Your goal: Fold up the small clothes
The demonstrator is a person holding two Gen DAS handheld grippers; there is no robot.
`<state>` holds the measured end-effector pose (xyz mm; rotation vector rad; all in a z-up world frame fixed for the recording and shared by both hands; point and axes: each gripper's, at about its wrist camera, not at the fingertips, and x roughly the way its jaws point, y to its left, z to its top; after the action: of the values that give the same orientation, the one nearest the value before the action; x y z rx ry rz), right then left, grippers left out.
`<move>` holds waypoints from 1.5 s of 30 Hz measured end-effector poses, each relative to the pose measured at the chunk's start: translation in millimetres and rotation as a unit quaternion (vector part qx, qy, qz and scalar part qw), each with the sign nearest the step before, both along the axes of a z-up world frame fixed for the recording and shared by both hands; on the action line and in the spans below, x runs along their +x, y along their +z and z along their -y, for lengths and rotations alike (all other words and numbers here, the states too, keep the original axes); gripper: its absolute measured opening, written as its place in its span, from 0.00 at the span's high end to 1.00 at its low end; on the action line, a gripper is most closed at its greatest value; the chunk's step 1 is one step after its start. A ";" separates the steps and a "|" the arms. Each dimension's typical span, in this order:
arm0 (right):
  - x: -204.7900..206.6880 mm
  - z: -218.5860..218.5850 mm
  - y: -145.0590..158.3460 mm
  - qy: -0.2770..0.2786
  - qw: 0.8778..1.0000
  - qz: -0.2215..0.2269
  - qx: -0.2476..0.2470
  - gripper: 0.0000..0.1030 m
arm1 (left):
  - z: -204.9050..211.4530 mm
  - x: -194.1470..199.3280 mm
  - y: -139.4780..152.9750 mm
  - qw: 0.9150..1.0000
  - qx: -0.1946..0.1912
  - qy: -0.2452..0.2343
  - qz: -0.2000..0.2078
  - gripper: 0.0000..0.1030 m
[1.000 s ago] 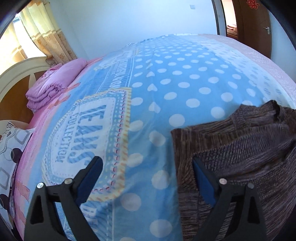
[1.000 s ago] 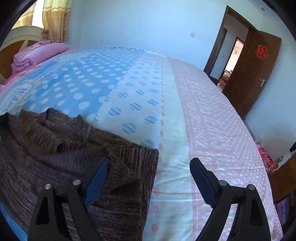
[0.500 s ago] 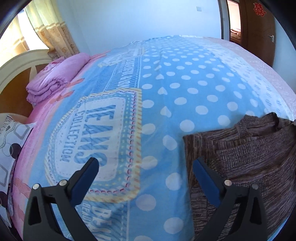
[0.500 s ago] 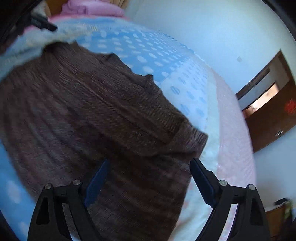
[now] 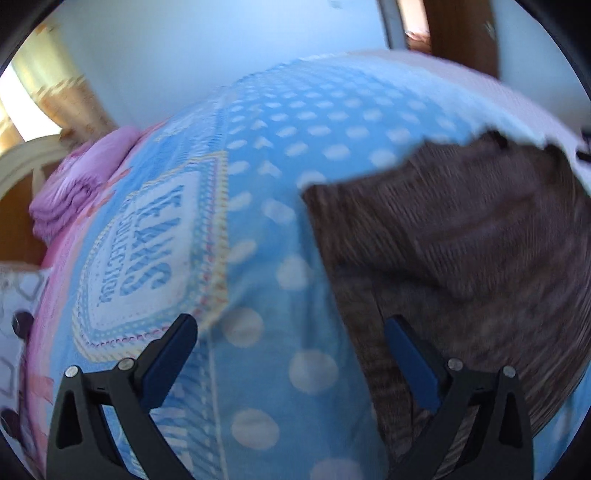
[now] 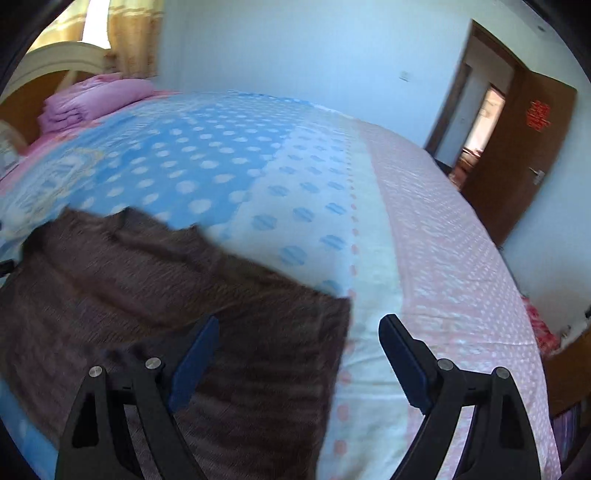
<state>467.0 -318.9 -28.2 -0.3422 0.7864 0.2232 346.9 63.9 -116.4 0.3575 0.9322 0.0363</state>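
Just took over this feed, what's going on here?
A person holds a gripper in each hand over a brown knit garment lying on the polka-dot bedspread. The left gripper and the right gripper are both open and empty, each straddling a side edge of the garment. Both views are motion-blurred.

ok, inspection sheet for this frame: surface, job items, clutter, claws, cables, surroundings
Surface: bedspread, blue with white dots, pink band on one side.
Job's things: brown knit garment lying on the bedspread, partly folded, blurred.
Clutter: folded pink blanket near the headboard; patterned pillow.
Claws: left claw open over the garment's edge; right claw open over the opposite edge; neither grips.
Cables: nothing seen.
Surroundings: open wooden door, curtain, pale wall.
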 end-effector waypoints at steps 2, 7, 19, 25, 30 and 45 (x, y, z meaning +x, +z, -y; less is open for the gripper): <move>-17.3 -17.1 -8.6 0.054 0.998 -0.014 -0.033 0.14 | 9.0 -1.5 -7.7 1.000 0.023 -0.012 0.006 0.00; -20.6 -72.2 -29.5 0.099 0.983 0.012 -0.154 0.14 | 30.1 31.6 12.3 0.998 0.050 0.016 0.046 0.00; 28.6 9.7 -15.5 -0.050 0.999 -0.009 -0.020 0.14 | -43.9 61.8 1.5 0.980 -0.018 0.199 0.021 0.00; 15.8 32.3 -10.1 -0.008 0.996 -0.012 0.089 0.26 | -33.0 38.3 6.8 0.984 -0.052 0.163 0.057 0.00; 16.6 -6.3 -9.4 0.066 0.986 -0.052 0.141 0.47 | -4.0 40.8 13.8 0.989 -0.052 0.120 0.072 0.00; 36.9 -85.3 -41.3 0.078 0.985 -0.092 0.122 0.98 | -18.8 29.1 -10.0 0.979 -0.118 0.151 0.073 0.00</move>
<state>503.9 -233.6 -69.5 -0.1523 0.9035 0.4993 376.1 82.6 -126.5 -0.0087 0.8288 0.2263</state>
